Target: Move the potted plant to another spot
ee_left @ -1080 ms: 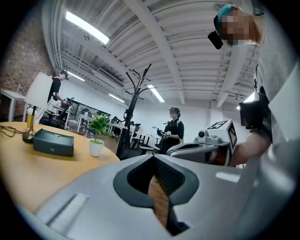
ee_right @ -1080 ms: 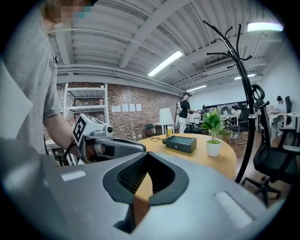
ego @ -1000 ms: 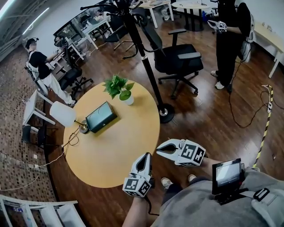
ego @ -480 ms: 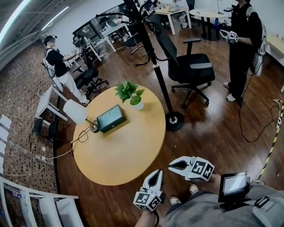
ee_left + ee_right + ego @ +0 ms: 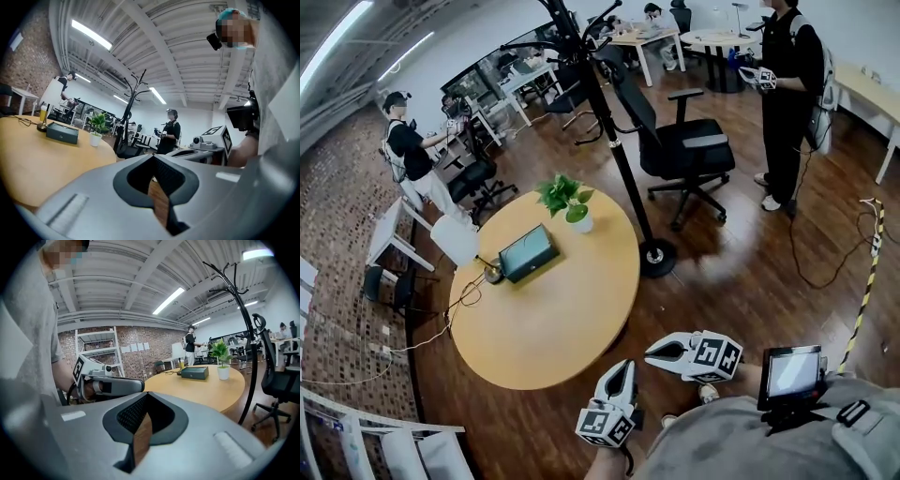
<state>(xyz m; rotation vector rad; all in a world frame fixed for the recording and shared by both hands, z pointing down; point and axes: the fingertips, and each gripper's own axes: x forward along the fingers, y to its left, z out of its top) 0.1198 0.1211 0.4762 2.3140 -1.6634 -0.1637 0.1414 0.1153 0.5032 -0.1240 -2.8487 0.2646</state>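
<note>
Potted plant (image 5: 567,202) upright on the round tabletop (image 5: 572,319) beside a dark box (image 5: 529,252), left gripper (image 5: 620,375) and right gripper (image 5: 657,351) well apart from it — both closed, empty

We see the potted plant (image 5: 566,200) as a small, bushy cluster of bright green leaves rising from a little rounded white pot, standing upright with its foliage spreading wider than the pot. It sits on the round, light wooden table (image 5: 572,319), close to the far edge of the top, on the side that lies nearest the black pole of the coat stand (image 5: 619,159). In the head view we find it just beyond and to the right of the dark flat box (image 5: 528,251), near it but apart from it.
</note>
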